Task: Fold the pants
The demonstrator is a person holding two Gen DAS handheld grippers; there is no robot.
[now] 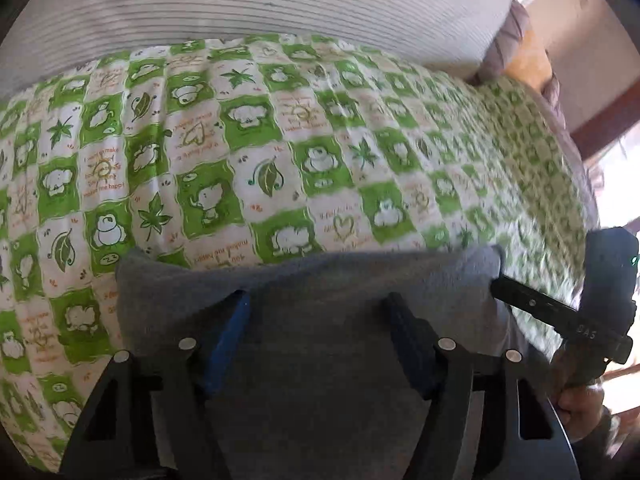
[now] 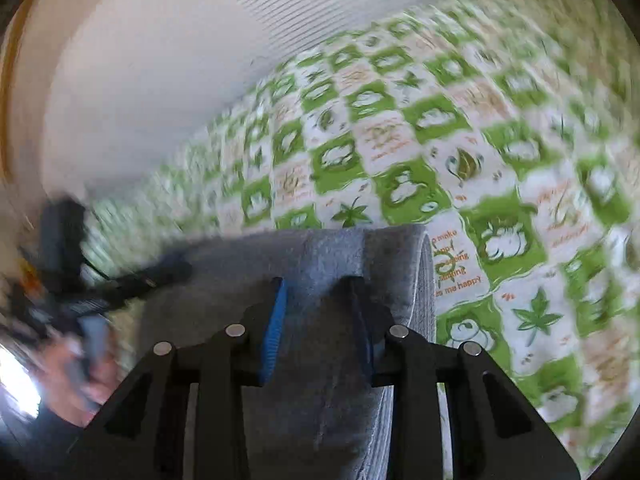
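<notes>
The grey pants (image 1: 180, 292) lie folded in a flat bundle on a green-and-white checked quilt (image 1: 280, 140). My left gripper (image 1: 316, 300) hangs over the bundle, its jaws wide apart and open, with the fabric below them. At the bundle's right end, the right gripper (image 1: 504, 286) comes in from the side, its tip at the fabric's edge. In the right wrist view, my right gripper (image 2: 314, 286) stands open with a narrow gap over the pants (image 2: 332, 252), near their folded right edge. The left gripper (image 2: 176, 270) is a blur at the bundle's left end.
A white ribbed cushion (image 1: 280, 0) borders the quilt's far side, also seen as the white cushion (image 2: 160, 60). Wooden furniture (image 1: 600, 120) stands beyond the quilt's right end. A person's hand (image 1: 580, 404) holds the right gripper. The quilt (image 2: 440, 140) stretches out beyond the pants.
</notes>
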